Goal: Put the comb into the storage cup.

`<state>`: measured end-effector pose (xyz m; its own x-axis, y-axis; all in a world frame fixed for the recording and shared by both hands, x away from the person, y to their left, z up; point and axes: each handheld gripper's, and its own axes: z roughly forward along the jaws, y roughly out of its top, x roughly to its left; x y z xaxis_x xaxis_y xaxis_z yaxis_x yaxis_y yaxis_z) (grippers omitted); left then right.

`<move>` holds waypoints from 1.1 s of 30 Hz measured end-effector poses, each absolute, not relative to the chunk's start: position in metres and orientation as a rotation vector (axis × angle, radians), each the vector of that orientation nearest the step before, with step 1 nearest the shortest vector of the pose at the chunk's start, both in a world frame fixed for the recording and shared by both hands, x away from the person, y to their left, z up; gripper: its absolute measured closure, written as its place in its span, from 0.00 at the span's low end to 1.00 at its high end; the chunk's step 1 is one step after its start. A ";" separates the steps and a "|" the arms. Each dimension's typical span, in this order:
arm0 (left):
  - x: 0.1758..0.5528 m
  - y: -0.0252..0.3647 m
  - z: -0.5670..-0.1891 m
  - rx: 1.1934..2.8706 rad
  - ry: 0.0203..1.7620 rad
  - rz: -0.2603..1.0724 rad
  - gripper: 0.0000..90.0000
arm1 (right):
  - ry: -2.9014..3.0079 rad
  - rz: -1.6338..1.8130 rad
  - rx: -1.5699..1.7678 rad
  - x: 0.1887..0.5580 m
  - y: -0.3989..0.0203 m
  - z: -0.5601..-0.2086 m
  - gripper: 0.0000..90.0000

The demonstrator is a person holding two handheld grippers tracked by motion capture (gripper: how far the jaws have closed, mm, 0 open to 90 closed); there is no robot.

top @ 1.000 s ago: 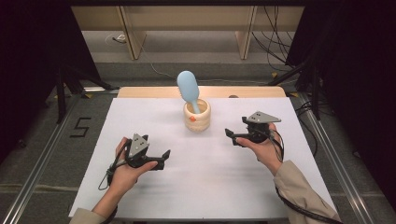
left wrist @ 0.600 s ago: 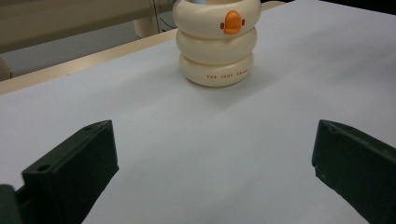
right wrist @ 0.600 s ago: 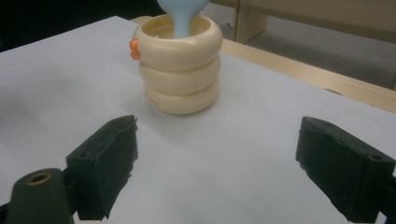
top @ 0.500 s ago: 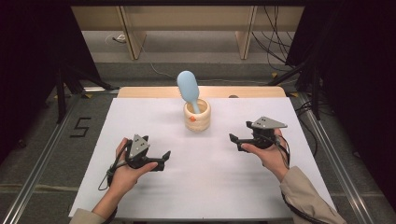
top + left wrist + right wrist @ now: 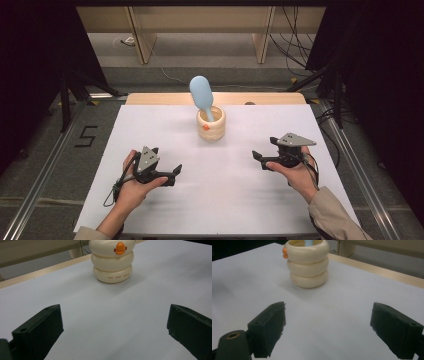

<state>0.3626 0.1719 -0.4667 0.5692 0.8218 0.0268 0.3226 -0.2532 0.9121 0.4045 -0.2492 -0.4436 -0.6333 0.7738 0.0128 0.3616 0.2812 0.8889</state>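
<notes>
Both grippers, left (image 5: 172,173) and right (image 5: 258,159), jaws wide apart, empty, near cream holder (image 5: 211,123). Risk: blue brush (image 5: 201,95) leans, top-heavy; careless nudge likely tips holder.

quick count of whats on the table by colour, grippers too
cream: 1, the holder
blue: 1, the brush standing in it
black: 2, the left gripper and right gripper, both open
total: 4

A white surface (image 5: 150,130) is spreading beyond the jaws, a wooden shelf unit (image 5: 200,22) is standing farther off, and dark curtains (image 5: 30,60) are flanking grey floor (image 5: 45,155).
</notes>
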 end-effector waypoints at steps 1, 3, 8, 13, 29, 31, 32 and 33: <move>0.362 0.172 -0.467 1.824 0.938 0.640 0.00 | 2.133 1.307 1.020 0.403 -0.250 -0.444 0.15; 0.361 0.173 -0.467 1.827 0.936 0.637 0.00 | 2.133 1.302 1.028 0.402 -0.253 -0.446 0.15; 0.360 0.177 -0.468 1.827 0.939 0.642 0.00 | 2.122 1.301 1.042 0.398 -0.260 -0.448 0.16; 0.357 0.180 -0.468 1.831 0.938 0.642 0.00 | 2.114 1.307 1.051 0.394 -0.265 -0.450 0.16; 0.347 0.187 -0.472 1.843 0.925 0.637 0.00 | 2.103 1.308 1.074 0.379 -0.279 -0.455 0.16; 0.347 0.189 -0.473 1.842 0.927 0.636 0.00 | 2.104 1.306 1.076 0.377 -0.280 -0.457 0.16; 0.347 0.190 -0.473 1.841 0.929 0.637 0.00 | 2.109 1.303 1.078 0.376 -0.281 -0.458 0.16; 0.346 0.191 -0.473 1.840 0.933 0.636 0.00 | 2.106 1.300 1.078 0.375 -0.281 -0.459 0.16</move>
<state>0.3462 0.1906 -0.4733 0.5746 0.8178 0.0309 0.3275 -0.2644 0.9071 0.3750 -0.2813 -0.4586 -0.6000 0.7993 0.0322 0.3872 0.2549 0.8861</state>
